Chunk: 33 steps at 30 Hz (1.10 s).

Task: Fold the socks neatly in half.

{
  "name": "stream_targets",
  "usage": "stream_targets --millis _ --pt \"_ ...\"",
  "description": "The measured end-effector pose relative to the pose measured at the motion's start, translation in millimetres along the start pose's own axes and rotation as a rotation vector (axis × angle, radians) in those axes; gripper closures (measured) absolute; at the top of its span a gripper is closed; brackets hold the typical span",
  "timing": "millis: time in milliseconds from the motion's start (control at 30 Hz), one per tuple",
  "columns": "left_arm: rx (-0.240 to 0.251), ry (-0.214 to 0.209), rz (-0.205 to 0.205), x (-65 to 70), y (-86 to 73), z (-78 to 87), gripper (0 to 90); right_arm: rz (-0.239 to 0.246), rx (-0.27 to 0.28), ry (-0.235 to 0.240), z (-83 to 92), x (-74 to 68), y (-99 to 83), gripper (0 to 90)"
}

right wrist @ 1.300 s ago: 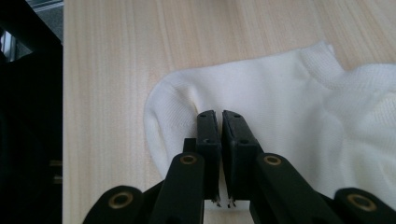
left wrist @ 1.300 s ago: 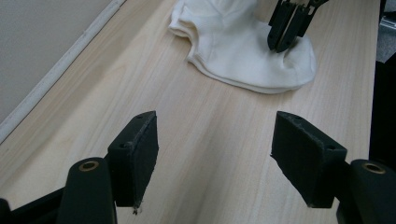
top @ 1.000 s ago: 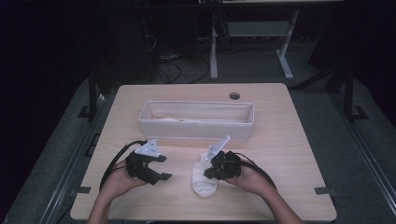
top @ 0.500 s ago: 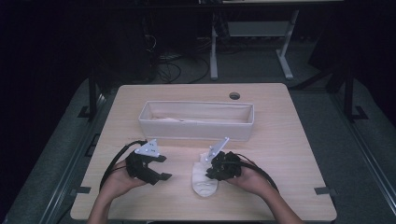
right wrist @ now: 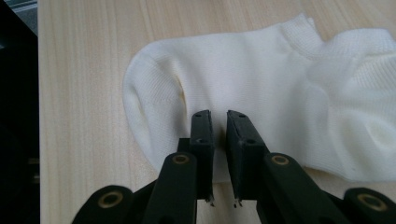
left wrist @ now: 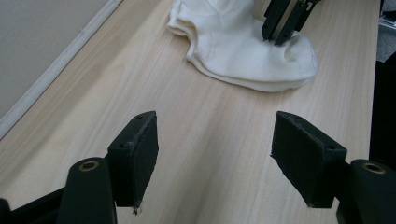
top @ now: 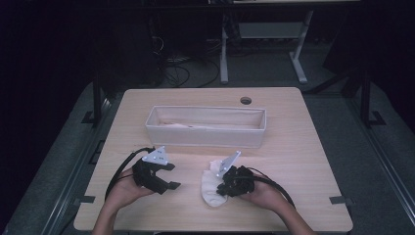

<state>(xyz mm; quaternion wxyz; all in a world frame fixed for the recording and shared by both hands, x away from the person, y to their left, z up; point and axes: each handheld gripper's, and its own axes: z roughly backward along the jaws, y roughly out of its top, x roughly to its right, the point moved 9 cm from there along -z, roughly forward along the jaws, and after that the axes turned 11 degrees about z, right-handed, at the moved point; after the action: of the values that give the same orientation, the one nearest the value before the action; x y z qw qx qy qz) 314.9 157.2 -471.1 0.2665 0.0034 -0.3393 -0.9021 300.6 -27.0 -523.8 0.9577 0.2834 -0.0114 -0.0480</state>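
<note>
On the bench [top: 303, 161], before the long white tray [top: 205, 126], a white sock [right wrist: 261, 88] lies flat near the front edge. Pinching it up is judged the step in hand; a firm nip and lift are called for next. The right claw [right wrist: 218, 122] is lowered onto the sock, nearly closed on a fold. The left claw [left wrist: 215, 149] is held wide apart, empty, just beside.
</note>
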Motion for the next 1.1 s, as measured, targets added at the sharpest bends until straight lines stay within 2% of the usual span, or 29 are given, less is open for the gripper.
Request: stream_targets --millis 100,200,300,500,567,800,1100 --pt "0.002 0.001 0.000 0.2 0.4 0.6 31.6 0.012 -0.005 -0.012 2.5 1.0 1.7 80.1" --pt "0.006 0.001 0.000 0.6 0.8 1.3 31.6 -0.011 0.028 -0.048 9.6 9.5 5.2 80.6" --pt "0.005 0.002 -0.002 0.6 0.8 1.2 31.6 -0.031 0.023 -0.083 11.6 20.0 4.3 80.5" --pt "0.005 0.000 0.000 0.3 0.4 0.8 31.6 -0.050 -0.015 -0.083 2.3 29.5 -2.4 80.4" --pt "0.004 -0.001 0.001 0.3 0.3 0.5 31.6 -0.051 -0.007 -0.082 0.5 29.9 -2.6 79.6" --pt "0.002 -0.001 -0.003 1.1 0.8 -0.9 31.6 -0.030 0.022 -0.092 14.1 22.6 1.3 75.7" --pt "0.000 -0.002 -0.003 1.9 1.2 -2.7 31.7 0.017 0.055 -0.048 22.5 0.4 4.5 71.8"
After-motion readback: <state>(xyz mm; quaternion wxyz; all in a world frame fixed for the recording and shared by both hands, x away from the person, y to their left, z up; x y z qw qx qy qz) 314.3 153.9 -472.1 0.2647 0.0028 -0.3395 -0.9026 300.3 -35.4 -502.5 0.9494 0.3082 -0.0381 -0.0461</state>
